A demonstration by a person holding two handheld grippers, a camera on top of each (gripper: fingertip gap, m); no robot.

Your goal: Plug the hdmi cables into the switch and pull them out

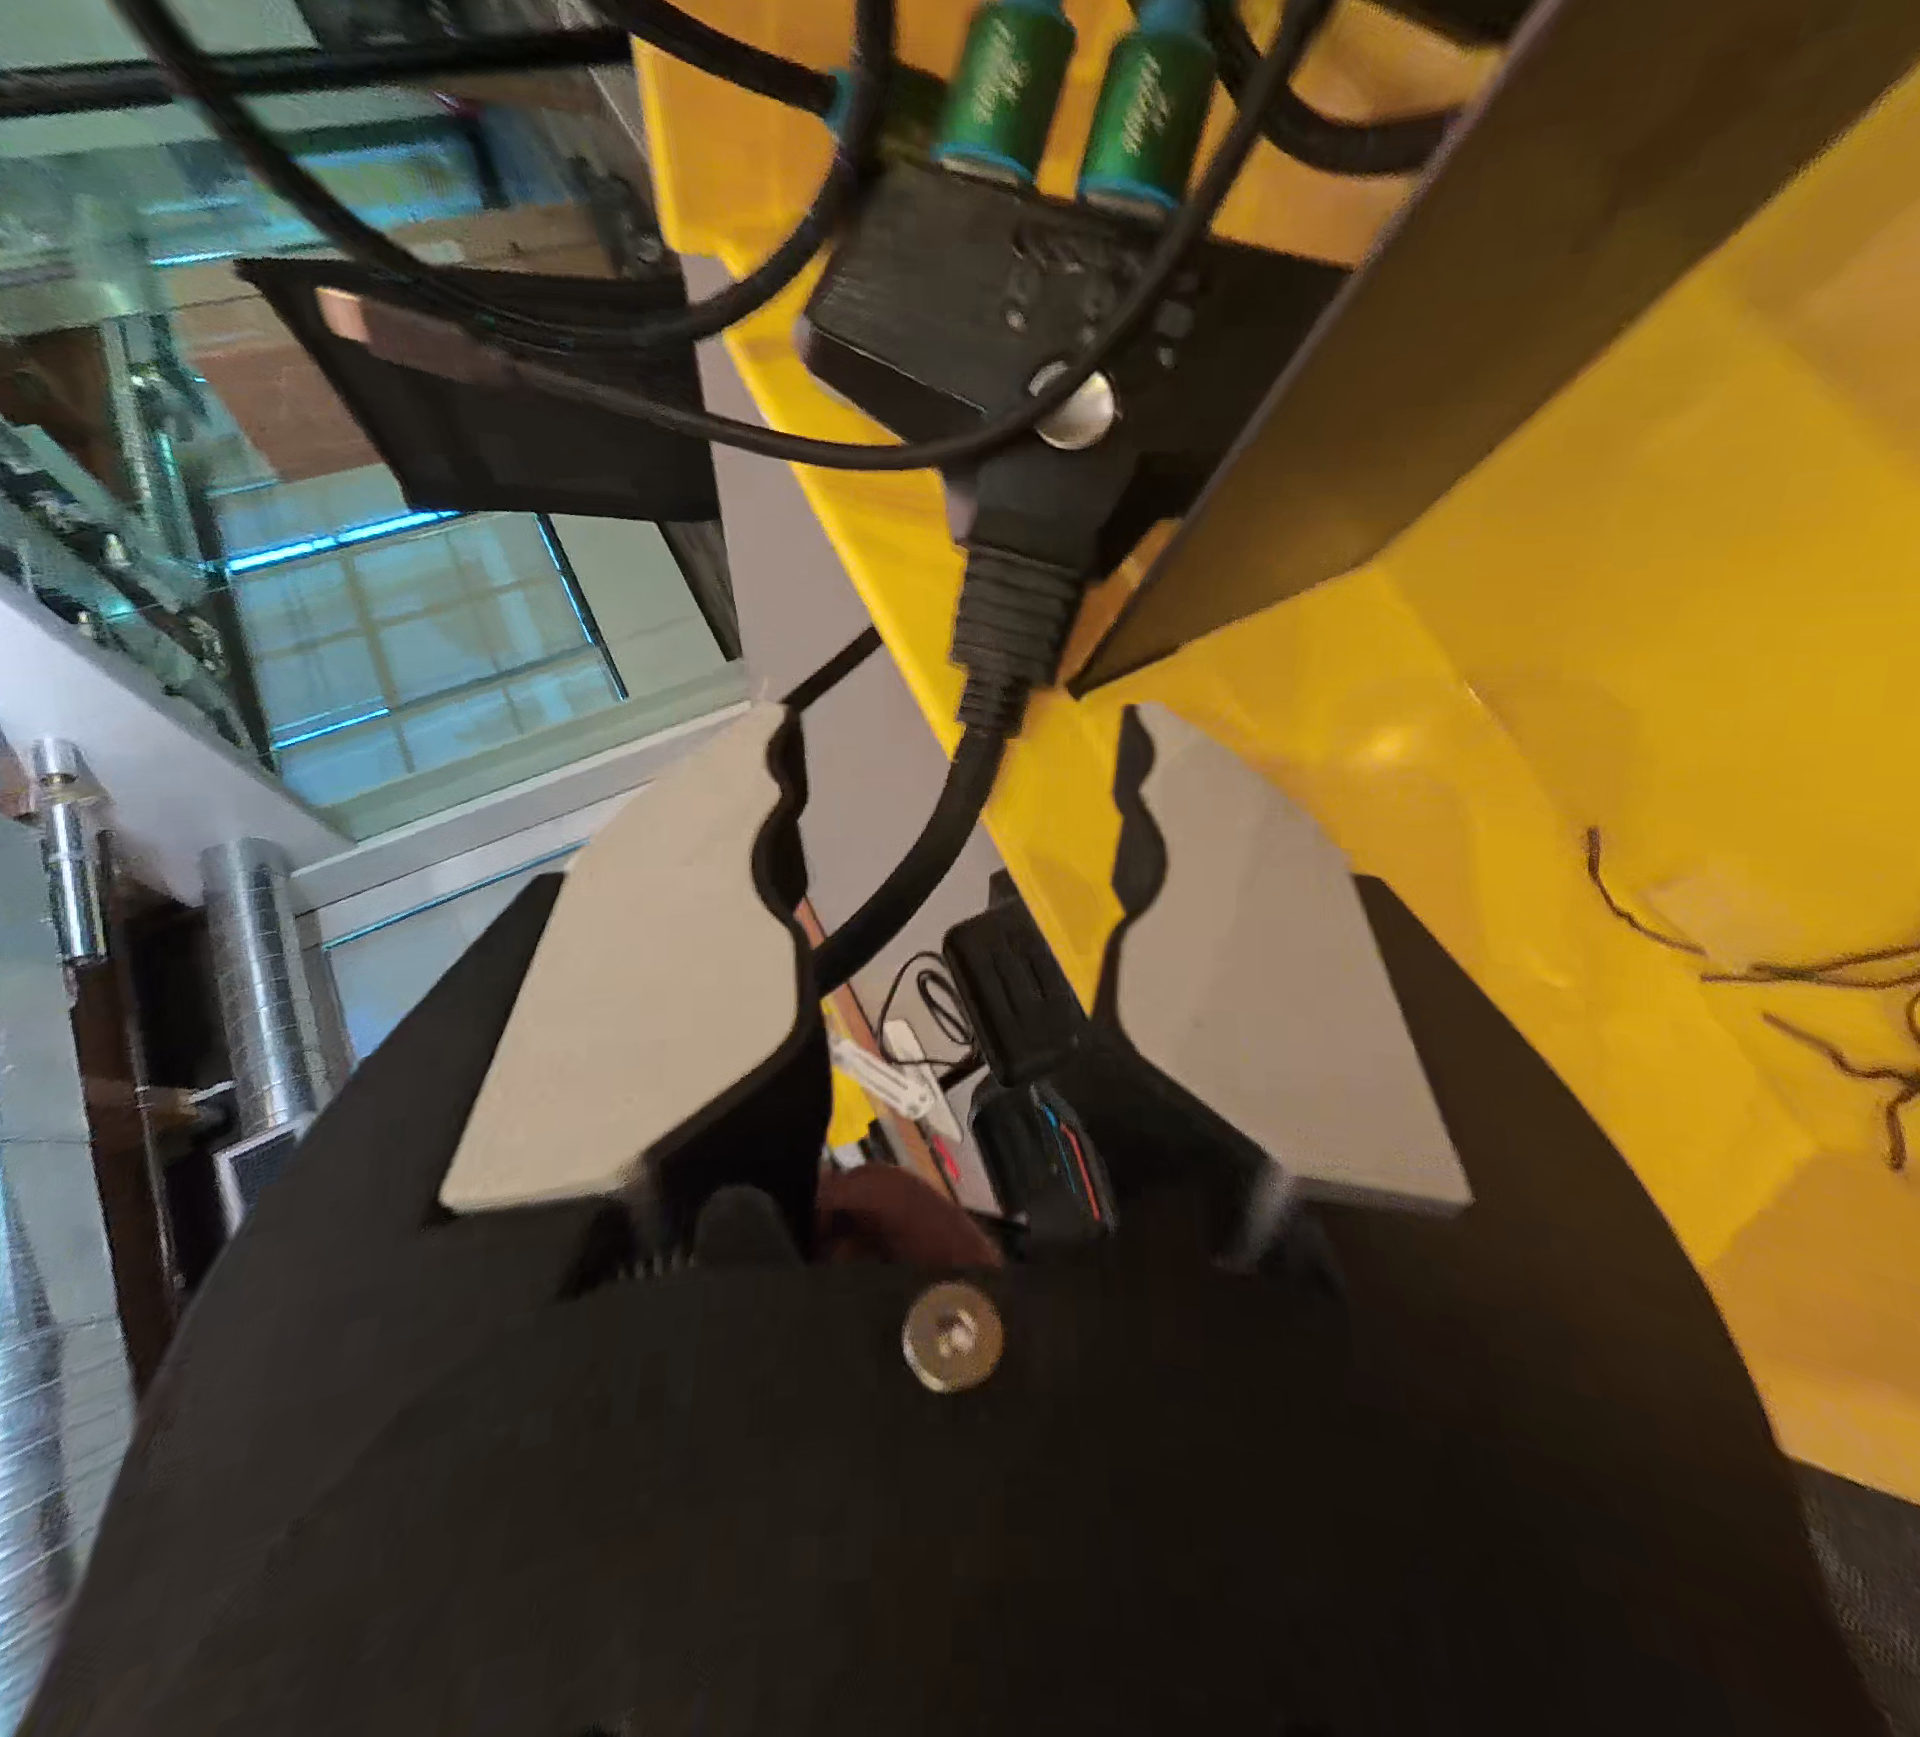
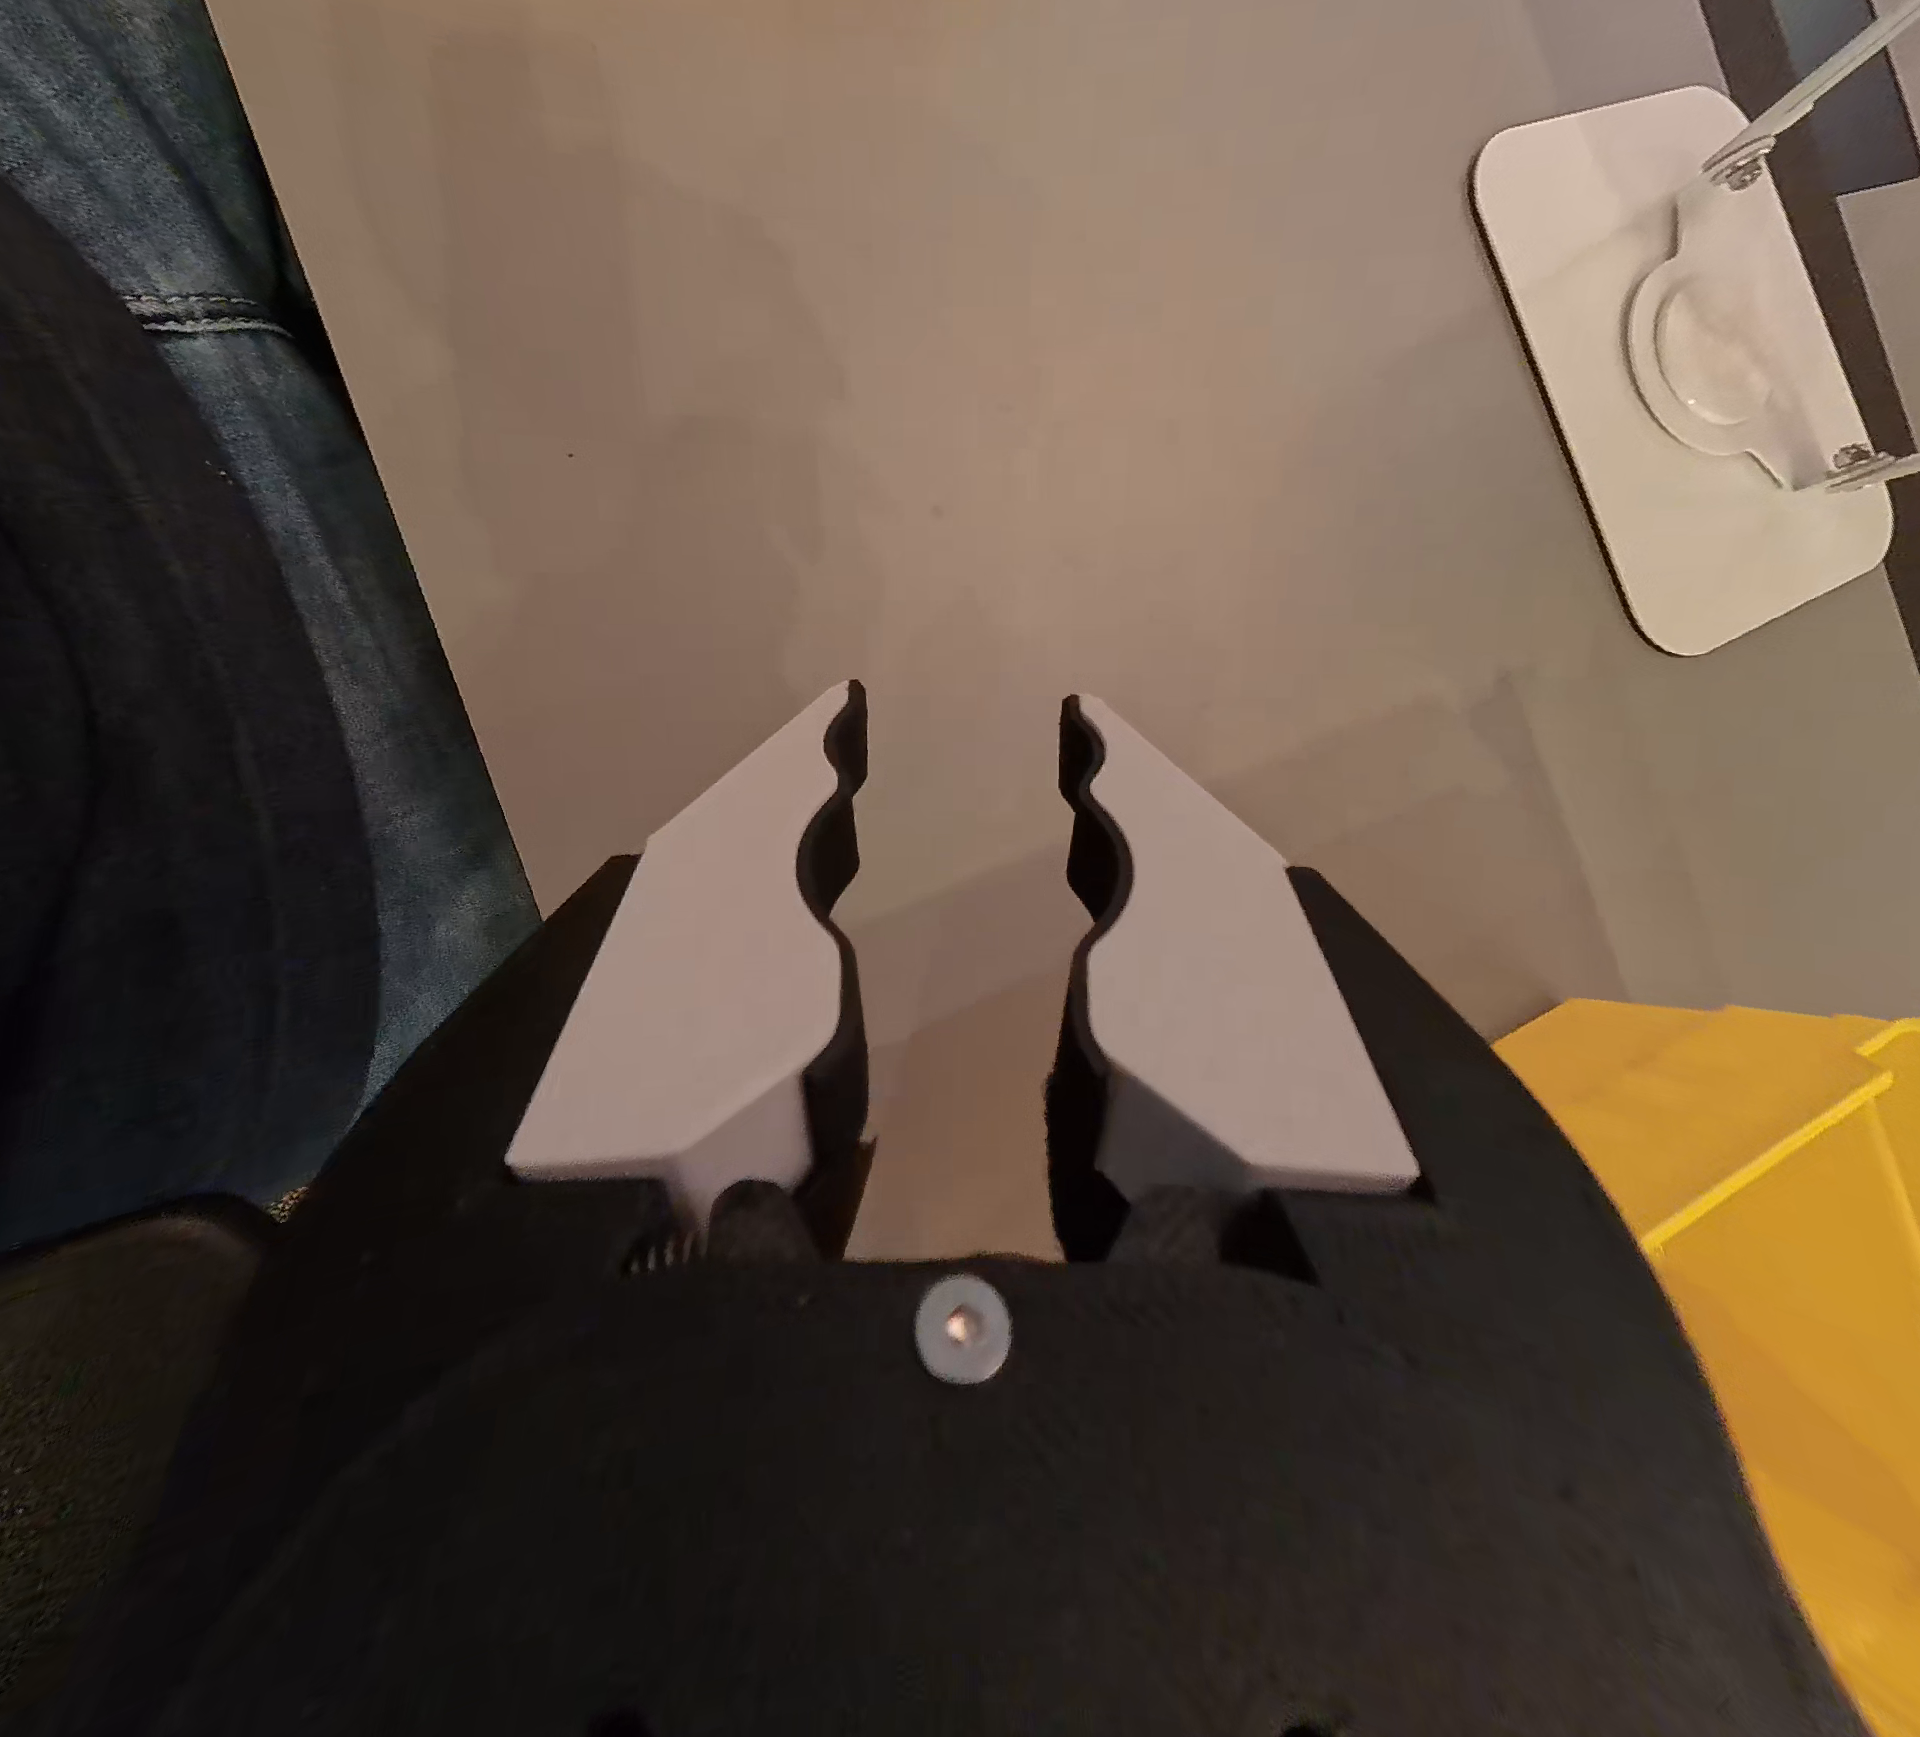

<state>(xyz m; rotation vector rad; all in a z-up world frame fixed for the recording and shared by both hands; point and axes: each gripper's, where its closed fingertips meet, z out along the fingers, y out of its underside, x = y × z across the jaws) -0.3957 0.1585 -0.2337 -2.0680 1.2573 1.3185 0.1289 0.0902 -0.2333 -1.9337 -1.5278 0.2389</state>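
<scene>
In the left wrist view a black switch (image 1: 935,305) lies against a yellow bin (image 1: 1558,648). Two green HDMI plugs (image 1: 1003,87) (image 1: 1143,103) sit side by side in its far edge. A black plug (image 1: 1039,524) sits in its near edge, just ahead of my left gripper (image 1: 961,731). This gripper is open. The black plug's cable (image 1: 966,814) runs down between the fingers, and neither pad presses on it. My right gripper (image 2: 961,700) is open and empty over a bare grey tabletop (image 2: 935,285). The switch does not show in the right wrist view.
Black cables (image 1: 727,56) loop to the left of the switch. A dark flat panel (image 1: 1455,233) leans across the bin at the right. Another black connector (image 1: 1013,991) lies below the left fingers. A white mount (image 2: 1662,368) and a yellow bin corner (image 2: 1766,1220) are right of the right gripper; a person's jeans (image 2: 208,440) are at its left. My right fingertips sit around 55 cm from my left ones. The black switch (image 1: 935,305) is about 7 cm from my left fingertips and 50 cm from my right.
</scene>
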